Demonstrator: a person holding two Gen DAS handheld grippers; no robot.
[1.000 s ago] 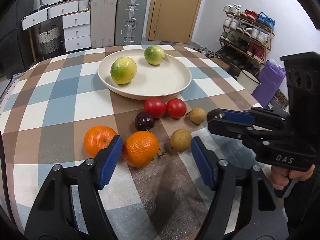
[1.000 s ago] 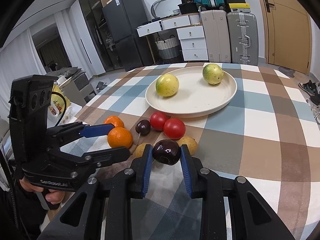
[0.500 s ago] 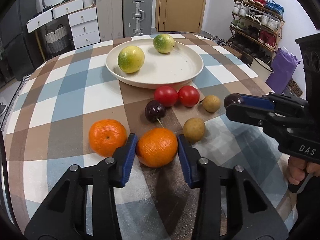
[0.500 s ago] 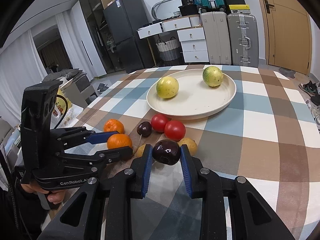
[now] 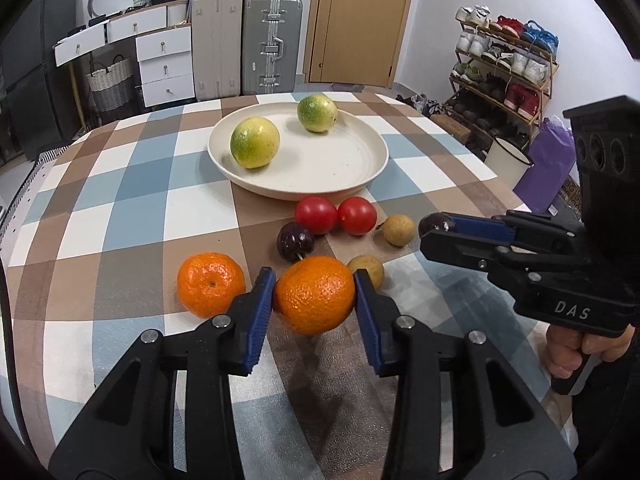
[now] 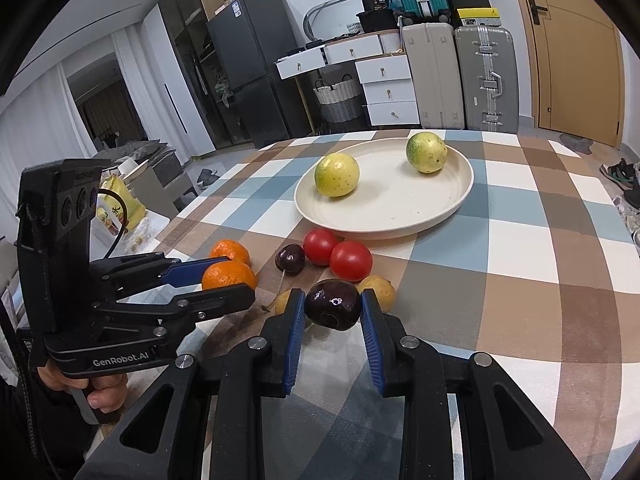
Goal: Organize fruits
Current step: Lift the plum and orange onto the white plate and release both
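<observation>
A: Between my left claw's blue pads sits an orange, pinched on both sides, just above the checked tablecloth.

B: And your right claw?

A: Clamped on a dark purple fruit, pads touching it left & right. From the left cam that fruit's tip pokes out past the right claw's fingers, off to my right.

B: What's nearby?

A: Just left of the left claw, a 2nd orange, apart from the pad. Right behind the held orange, a small tan fruit; ahead of it a dark plum w/ stem, two red tomatoes touching each other, & another tan fruit to their right.

B: Plate?

A: Farther ahead, a cream plate w/ two yellow-green fruits on it, one near-left, one at the back, well apart.

B: Background?

A: Past the table: suitcases, white drawers, wood door, shoe rack at right.
</observation>
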